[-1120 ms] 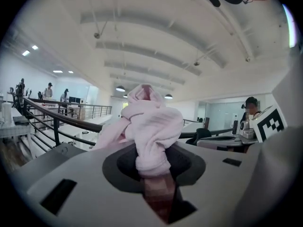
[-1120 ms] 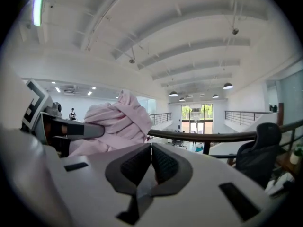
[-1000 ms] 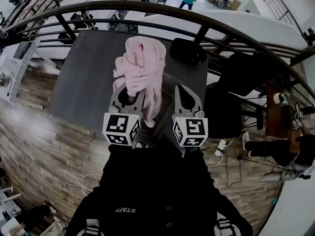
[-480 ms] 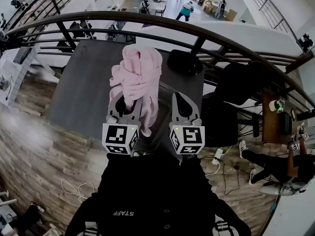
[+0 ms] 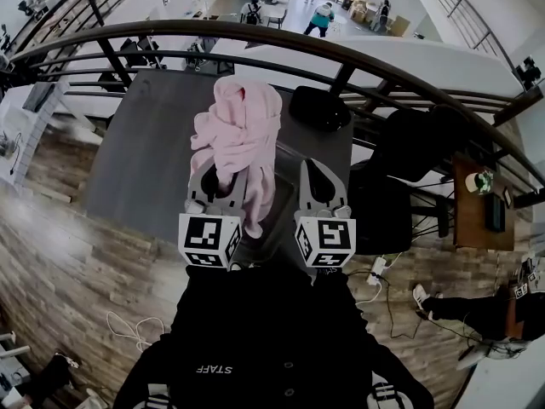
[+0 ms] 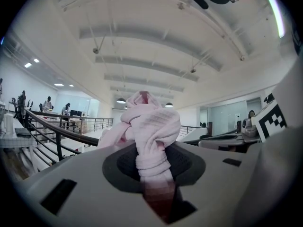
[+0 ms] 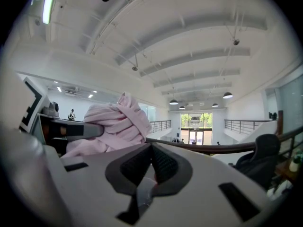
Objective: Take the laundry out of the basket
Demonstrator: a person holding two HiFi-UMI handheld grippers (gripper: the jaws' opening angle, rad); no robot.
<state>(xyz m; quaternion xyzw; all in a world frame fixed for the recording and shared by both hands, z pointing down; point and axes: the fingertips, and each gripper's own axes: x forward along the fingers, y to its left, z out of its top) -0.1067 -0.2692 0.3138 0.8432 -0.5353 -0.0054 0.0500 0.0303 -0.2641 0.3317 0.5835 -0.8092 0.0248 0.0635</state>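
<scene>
Left gripper [image 5: 218, 177]: I am holding its jaws clamped on a twisted rope of the pink garment [image 5: 240, 130]. The closure is staying exactly as it was a second ago.
Right gripper [image 5: 320, 177]: I am keeping its jaws together with nothing between the pads. It is riding just beside the left gripper, clear of the cloth.
Pink garment: It is sitting bunched above the upturned left jaws, in the air over the dark table [image 5: 140, 152]. One tail is draping down between the two grippers.
Change: Compared with a second ago, the bundle is showing slightly nearer the railing [image 5: 366, 58] in the head view. Over the last half second almost nothing is moving, so I am reading the lift as levelling off.
Basket: I am not finding it in any view, so I cannot say how much laundry is remaining in it.
Task meaning: I am judging this piece as already out of the basket and in carry. The next step is calling for a set-down on a bare part of the table, then release by the left jaws.
Risk: The loose tail is hanging low and may be snagging or dragging. The black object [image 5: 319, 109] on the table's far corner is limiting the drop zone.
</scene>
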